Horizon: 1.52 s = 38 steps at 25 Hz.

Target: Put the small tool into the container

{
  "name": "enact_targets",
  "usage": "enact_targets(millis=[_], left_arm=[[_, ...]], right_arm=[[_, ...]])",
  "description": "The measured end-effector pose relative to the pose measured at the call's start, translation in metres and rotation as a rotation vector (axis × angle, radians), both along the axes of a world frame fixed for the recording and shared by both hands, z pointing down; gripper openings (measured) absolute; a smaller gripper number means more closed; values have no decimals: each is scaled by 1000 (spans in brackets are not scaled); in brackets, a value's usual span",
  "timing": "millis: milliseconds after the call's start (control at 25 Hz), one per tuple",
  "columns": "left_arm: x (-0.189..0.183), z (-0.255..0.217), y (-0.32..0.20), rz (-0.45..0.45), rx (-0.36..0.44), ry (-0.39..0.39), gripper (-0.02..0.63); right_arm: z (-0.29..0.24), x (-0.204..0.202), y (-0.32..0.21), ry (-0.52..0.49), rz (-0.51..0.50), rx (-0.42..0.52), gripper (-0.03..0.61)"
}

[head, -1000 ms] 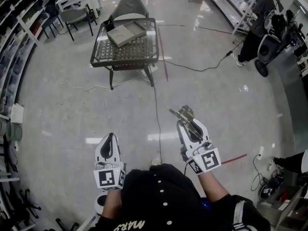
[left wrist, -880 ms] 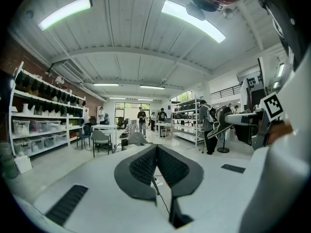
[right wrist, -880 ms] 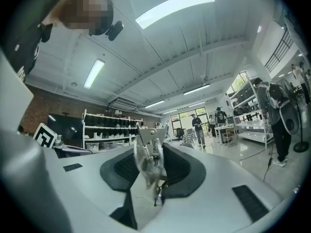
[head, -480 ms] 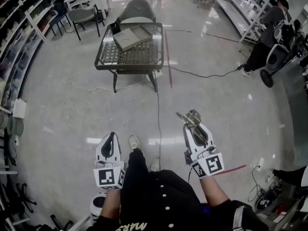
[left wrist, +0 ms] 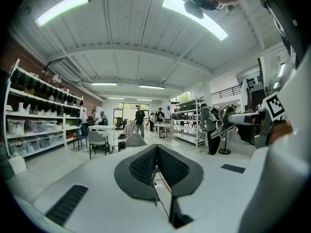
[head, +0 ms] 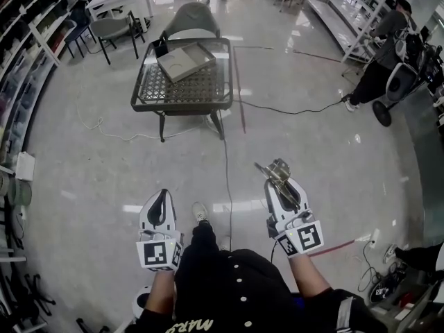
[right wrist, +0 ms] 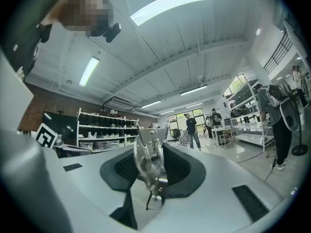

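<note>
The small silvery metal tool (head: 272, 171) is gripped in the right tongs (head: 280, 186), the left tongs (head: 160, 201) closed empty; the flat grey container (head: 184, 59), well ahead on the mesh surface (head: 187, 90), is not yet reached.

Table (head: 180, 107) perhaps nearer; shoe (head: 200, 211) forward

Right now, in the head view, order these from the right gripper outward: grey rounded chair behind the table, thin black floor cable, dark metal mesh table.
1. Thin black floor cable, just left of the right gripper.
2. Dark metal mesh table, ahead and to the left.
3. Grey rounded chair, behind that table.
</note>
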<state>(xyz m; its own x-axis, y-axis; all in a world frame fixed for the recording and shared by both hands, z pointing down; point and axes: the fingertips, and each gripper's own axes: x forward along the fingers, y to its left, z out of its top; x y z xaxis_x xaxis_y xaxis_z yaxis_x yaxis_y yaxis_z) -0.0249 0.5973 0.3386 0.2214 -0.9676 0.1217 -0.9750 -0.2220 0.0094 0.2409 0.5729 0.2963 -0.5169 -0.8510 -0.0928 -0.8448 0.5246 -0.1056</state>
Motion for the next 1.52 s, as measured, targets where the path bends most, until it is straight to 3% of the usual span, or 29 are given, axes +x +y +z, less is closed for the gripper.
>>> enact_targets(millis=[720, 1520], left_arm=[[-68, -15, -154, 38, 8, 9, 26], [-117, -2, -241, 93, -24, 13, 26]], right_arm=[[-13, -63, -151, 20, 42, 0, 135], [-10, -111, -239, 31, 97, 3, 135]])
